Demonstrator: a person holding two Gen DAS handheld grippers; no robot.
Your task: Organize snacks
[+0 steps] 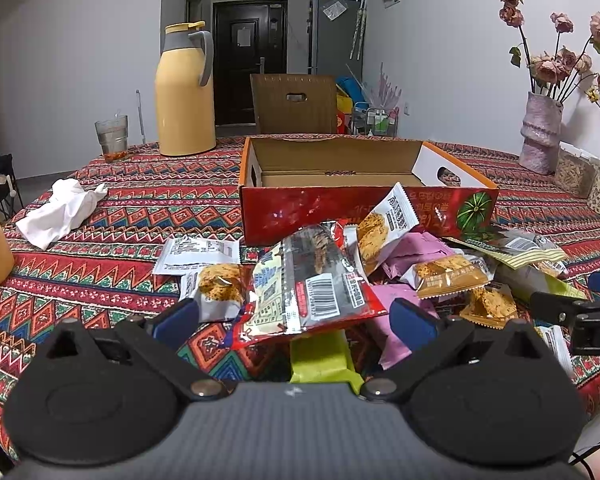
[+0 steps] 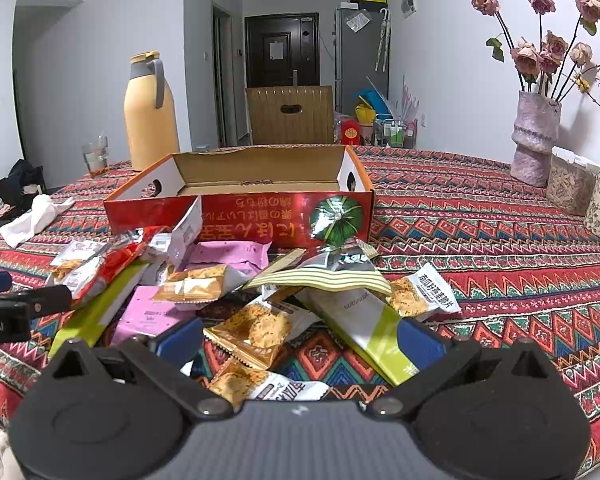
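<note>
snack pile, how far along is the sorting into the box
Nothing looks done: the red box is open and its visible floor is bare. In hand: the left gripper is open around a red and clear packet, not gripping it; the right gripper is open over an orange cracker packet. Left: the whole pile of packets lies on the tablecloth before the box.

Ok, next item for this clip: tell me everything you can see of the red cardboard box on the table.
The red cardboard box is a shallow, open-topped tray of printed card, brown and unprinted inside, with oval hand-holes cut in its white end flaps. Its glossy red front carries upside-down lettering and a green pumpkin picture. It sits flat on the patterned tablecloth, beyond the snack pile. What shows of its inside looks empty. A few packets lean against or touch its front wall. Neither gripper touches it.
</note>
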